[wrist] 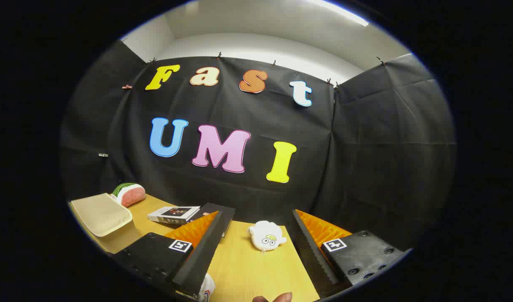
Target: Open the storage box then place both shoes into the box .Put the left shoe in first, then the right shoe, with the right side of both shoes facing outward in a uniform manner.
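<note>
Fingertips point(273, 298) of a person's hand lie nearest, between the spread, empty jaws. White shoe point(206, 288) peeks under the left finger; storage box lid point(101, 214) (cream) sits far left on the table point(248, 264). Dip lower before grasping.

Tongs point(256, 239) spread wide with nothing between, bare table point(248, 268) ahead, white plush toy point(266, 236) just beyond, books point(174, 214) and cream tray point(101, 214) far left
</note>
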### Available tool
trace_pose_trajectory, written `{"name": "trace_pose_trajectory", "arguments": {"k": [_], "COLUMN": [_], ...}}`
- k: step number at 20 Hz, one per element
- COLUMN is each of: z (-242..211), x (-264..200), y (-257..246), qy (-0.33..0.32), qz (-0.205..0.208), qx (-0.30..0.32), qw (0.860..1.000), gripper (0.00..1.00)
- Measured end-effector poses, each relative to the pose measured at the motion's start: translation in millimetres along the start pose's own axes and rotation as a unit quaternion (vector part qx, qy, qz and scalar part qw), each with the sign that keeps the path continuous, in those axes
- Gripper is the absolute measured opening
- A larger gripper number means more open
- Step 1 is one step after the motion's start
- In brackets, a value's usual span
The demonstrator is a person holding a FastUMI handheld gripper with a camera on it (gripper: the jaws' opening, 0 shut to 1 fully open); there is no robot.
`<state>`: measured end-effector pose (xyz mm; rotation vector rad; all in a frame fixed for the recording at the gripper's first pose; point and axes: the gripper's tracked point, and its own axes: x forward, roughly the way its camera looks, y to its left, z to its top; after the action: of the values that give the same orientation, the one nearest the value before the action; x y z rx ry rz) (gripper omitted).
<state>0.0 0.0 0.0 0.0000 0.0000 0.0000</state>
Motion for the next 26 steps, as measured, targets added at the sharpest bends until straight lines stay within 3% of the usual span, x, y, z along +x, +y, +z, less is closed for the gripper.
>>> {"name": "trace_pose_trajectory", "arguments": {"k": [5,11,17,23,26], "z": [22,27,4,-10,-11], "x": [2,6,3,-5,1], "y": [20,19,17,-23,-6], "qy": [-0.012,-0.013,-0.008,-0.004,0.001], "qz": [0.0,-0.034,0.005,-0.014,0.007], "qx": [-0.012,-0.04,-0.023,0.021,0.019], "qw": [1.0,0.999,1.0,1.0,1.0], "gripper": [0.97,0.97,0.97,0.97,0.97]}}
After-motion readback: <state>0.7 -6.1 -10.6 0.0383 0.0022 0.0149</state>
